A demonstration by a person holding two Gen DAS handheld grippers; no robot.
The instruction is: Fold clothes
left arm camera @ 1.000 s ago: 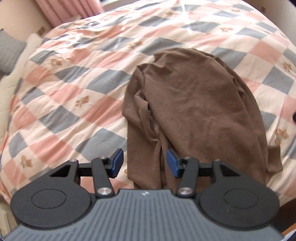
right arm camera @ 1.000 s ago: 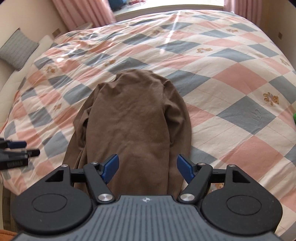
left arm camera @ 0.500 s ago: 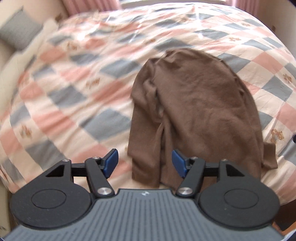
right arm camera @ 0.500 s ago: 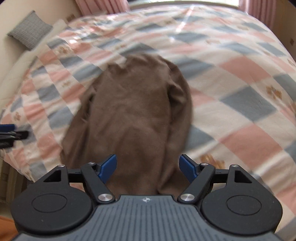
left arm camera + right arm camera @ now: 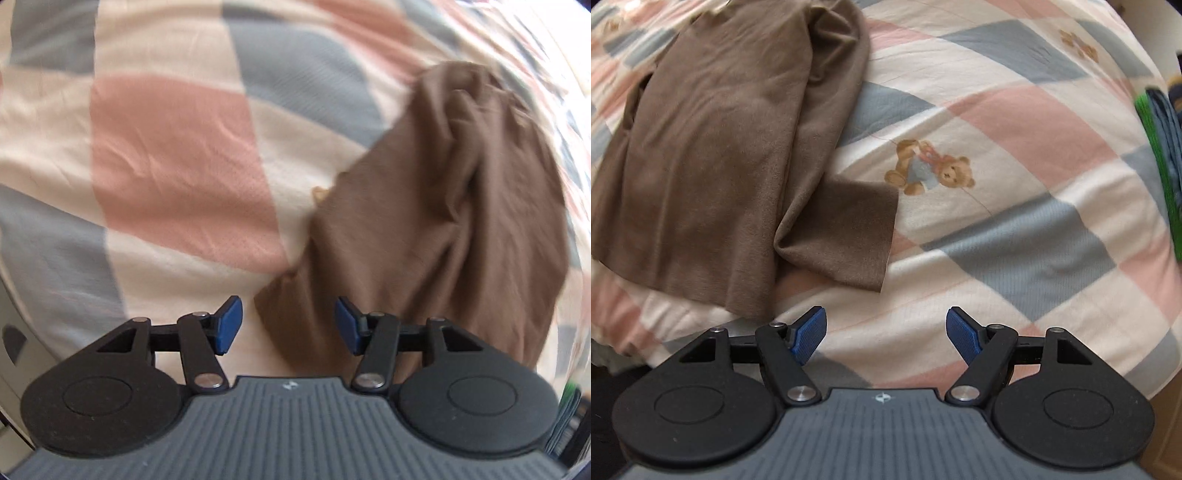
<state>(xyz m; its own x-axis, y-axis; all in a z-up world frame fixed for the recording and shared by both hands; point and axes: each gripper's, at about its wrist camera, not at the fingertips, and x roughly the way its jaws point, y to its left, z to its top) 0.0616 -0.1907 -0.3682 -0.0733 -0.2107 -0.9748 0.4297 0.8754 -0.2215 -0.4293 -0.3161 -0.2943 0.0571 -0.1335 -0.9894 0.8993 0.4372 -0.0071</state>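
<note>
bed: checked quilt (image 5: 1015, 236), pink/grey/cream | print: teddy bear (image 5: 929, 171) | light: daylight

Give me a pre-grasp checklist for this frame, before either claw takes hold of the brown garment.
1. Left claw over the garment's near corner: ok; the brown garment lies between its blue pads, jaws closing, not yet pressing.
2. Right claw over fabric: not ok; only the checked bedspread lies between its pads.
3. Right claw empty and open: ok.
4. Loose flap near the right claw: ok; it lies just ahead and to the left.
5. Garment lying flat: not ok; folds bunch along one side.
6. Left view sharp enough to judge contact: cannot tell; blurred.
</note>
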